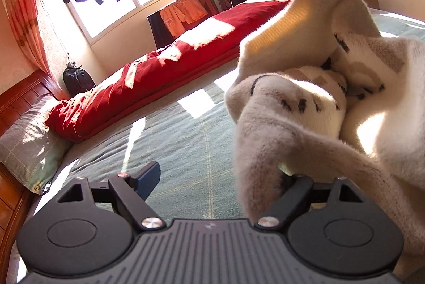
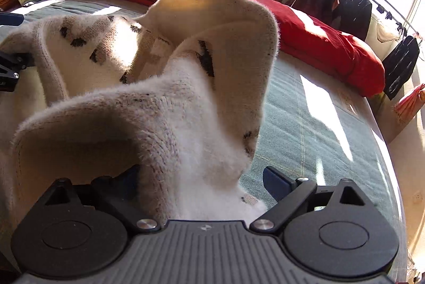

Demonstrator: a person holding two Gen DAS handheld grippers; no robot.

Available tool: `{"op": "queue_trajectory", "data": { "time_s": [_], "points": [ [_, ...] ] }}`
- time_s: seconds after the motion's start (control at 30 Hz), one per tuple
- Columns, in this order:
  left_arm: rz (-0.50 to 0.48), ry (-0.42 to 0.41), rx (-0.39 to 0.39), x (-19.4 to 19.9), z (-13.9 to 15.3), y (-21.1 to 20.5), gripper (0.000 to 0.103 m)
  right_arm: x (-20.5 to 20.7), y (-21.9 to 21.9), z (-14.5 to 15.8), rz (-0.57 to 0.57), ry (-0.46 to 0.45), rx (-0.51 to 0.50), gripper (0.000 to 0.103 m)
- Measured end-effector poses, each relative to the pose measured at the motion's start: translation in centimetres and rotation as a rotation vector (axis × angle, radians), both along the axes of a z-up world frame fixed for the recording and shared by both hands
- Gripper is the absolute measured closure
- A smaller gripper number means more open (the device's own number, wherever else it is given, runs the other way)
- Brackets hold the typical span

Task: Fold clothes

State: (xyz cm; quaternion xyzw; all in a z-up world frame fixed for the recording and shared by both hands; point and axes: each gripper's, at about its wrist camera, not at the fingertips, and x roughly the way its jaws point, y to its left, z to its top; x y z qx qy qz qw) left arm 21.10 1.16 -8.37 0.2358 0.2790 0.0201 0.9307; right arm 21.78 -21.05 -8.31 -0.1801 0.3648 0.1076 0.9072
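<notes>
**Fuzzy sweater draped over both grippers above the green bed cover**

Left wrist view, nearest first: the left gripper (image 1: 217,177) stands with its jaws wide apart. Its left finger (image 1: 148,179) is bare, with only bed cover past it. The right-hand finger is buried under a hanging fold of the cream sweater (image 1: 332,87), so whether any pad presses on the knit cannot be told. The cloth lies over that finger rather than between the two. The sweater, fluffy with dark and tan markings, fills the right half of this view, its lifted hem curling up and over. To its left the green checked bed cover (image 1: 172,140) lies flat and open, sunlit in patches, as far as the long red quilt (image 1: 164,77) bunched along the far side. A grey pillow (image 1: 29,135) lies at the wooden headboard.

From the right wrist, the right gripper (image 2: 202,180) is also spread wide. A thick fold of the sweater (image 2: 186,108) runs down between its fingers, covering the left one. The right finger (image 2: 276,181) shows clear, just beside the knit; no squeeze is visible. Open bed cover (image 2: 313,130) stretches to the right of the garment, up to the bed's edge. At the left border the other gripper (image 2: 10,66) is under the sweater's far edge. Beyond the quilt, dark clothes (image 2: 345,10) hang on a rail by the window.
</notes>
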Motion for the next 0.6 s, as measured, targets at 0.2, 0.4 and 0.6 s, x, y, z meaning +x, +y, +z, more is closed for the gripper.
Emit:
{"op": "queue_trajectory", "data": {
  "time_s": [0.2,0.4,0.6],
  "points": [
    [-0.025,0.068,0.033,0.9,-1.7,-1.4,0.02,1.8,-1.5,0.9,-0.047,-0.06,0.019,0.055],
    [0.059,0.051,-0.002,2.7,-0.7,0.2,0.036,4.8,-5.3,1.7,-0.095,-0.037,0.054,0.069],
    [0.149,0.044,0.036,6.0,0.1,2.9,0.038,8.3,-8.7,1.4,-0.144,-0.05,-0.013,0.07]
  ]
}}
